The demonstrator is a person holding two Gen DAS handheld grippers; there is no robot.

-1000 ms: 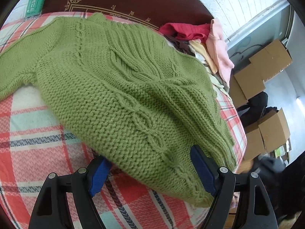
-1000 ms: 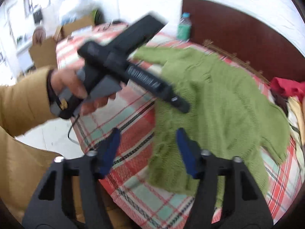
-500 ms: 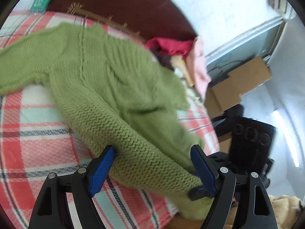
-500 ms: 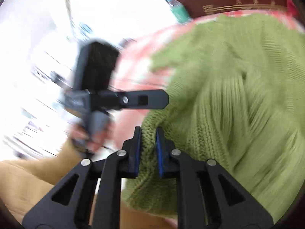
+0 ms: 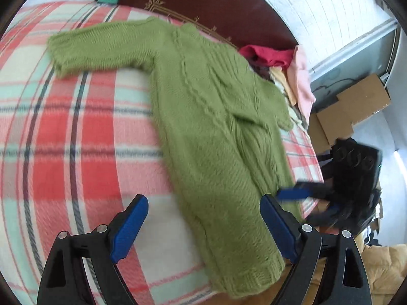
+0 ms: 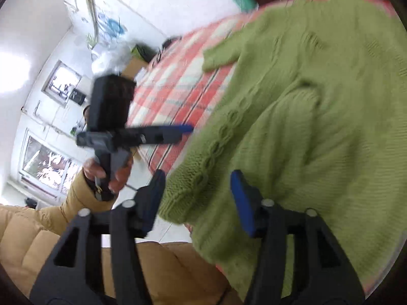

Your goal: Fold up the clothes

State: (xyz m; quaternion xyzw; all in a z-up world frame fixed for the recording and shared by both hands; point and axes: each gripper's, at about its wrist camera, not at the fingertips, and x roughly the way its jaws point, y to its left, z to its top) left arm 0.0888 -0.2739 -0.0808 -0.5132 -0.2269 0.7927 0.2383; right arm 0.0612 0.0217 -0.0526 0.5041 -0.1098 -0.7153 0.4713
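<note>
Green cable-knit sweater (image 5: 213,132) spread along a red, white and mint plaid bedspread (image 5: 76,137), one sleeve (image 5: 101,48) stretched out flat, the other sleeve (image 5: 257,101) folded across the body. Hem hanging at the near edge of the bed. Left gripper (image 5: 203,228) hovering over the lower body of the sweater, blue-padded fingers (image 5: 129,226) spread wide, holding nothing. Right gripper (image 6: 198,198) also wide apart, hem corner lying between its pads without being clamped. Pile of red, pink and yellow clothes (image 5: 282,68) heaped beside the dark wooden headboard (image 5: 203,2). Cardboard boxes (image 5: 351,109) beyond the bed.
</note>
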